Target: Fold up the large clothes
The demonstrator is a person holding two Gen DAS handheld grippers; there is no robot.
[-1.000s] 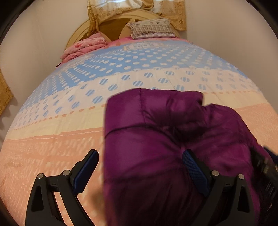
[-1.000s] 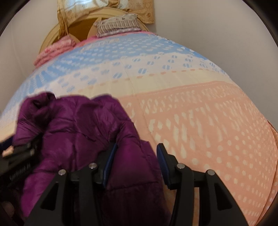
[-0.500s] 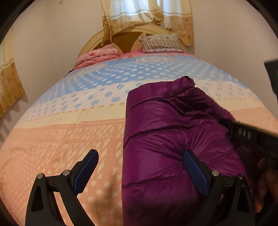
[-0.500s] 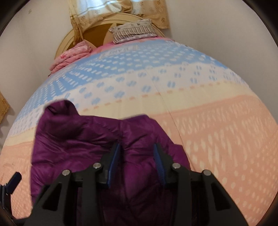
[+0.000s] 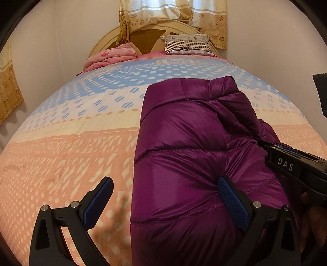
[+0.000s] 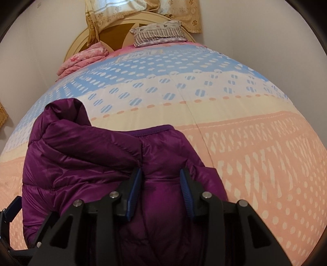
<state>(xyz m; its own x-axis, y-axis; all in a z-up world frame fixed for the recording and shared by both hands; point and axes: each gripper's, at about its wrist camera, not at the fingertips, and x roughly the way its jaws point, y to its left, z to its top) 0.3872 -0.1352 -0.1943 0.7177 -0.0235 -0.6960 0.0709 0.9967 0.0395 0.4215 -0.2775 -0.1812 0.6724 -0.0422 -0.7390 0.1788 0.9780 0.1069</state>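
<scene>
A purple puffer jacket (image 5: 190, 147) lies folded lengthwise on the bed. It also shows in the right wrist view (image 6: 85, 151). My left gripper (image 5: 163, 202) is open wide over the jacket's near left edge, its right finger (image 5: 231, 202) resting on the fabric. My right gripper (image 6: 161, 186) is shut on a bunched part of the jacket's right side; its body shows at the right of the left wrist view (image 5: 294, 165).
The bed has a quilt (image 5: 61, 155) in peach, cream and blue bands. At the headboard (image 5: 106, 41) lie a folded pink blanket (image 5: 110, 57) and a striped pillow (image 5: 188, 45). Walls stand close on both sides, with curtains (image 5: 173, 12) behind.
Both grippers have drawn back and tilted up, so more of the bed shows. The right gripper has closed further on the jacket's right side. The jacket now lies flatter.
</scene>
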